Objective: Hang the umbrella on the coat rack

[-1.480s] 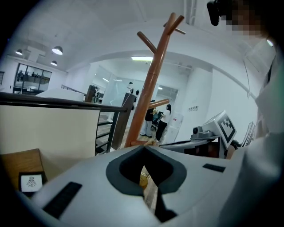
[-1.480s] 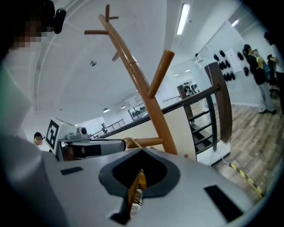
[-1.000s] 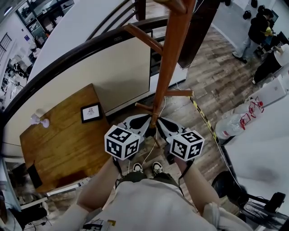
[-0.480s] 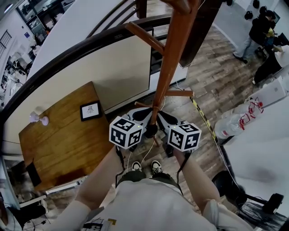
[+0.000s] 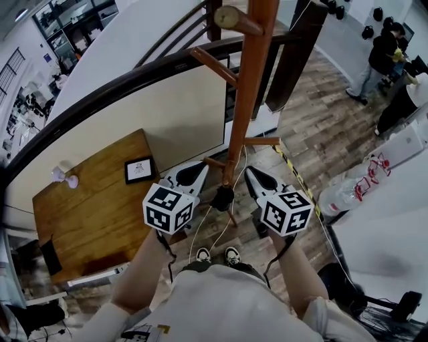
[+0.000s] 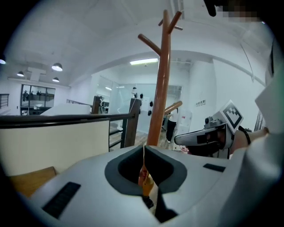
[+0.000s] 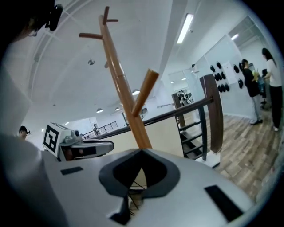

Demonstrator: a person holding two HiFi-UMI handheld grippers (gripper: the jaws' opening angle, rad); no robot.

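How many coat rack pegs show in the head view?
4: top peg; upper-left peg; lower-right peg; lower-left peg. Others may lie above the frame.

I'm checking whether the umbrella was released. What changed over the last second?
Both grippers drew apart from the brown wooden coat rack pole: the left gripper went left, the right gripper right, both with jaws shut. The small black umbrella now shows between them by the pole, neither touching it. Rack and wooden table stayed put.
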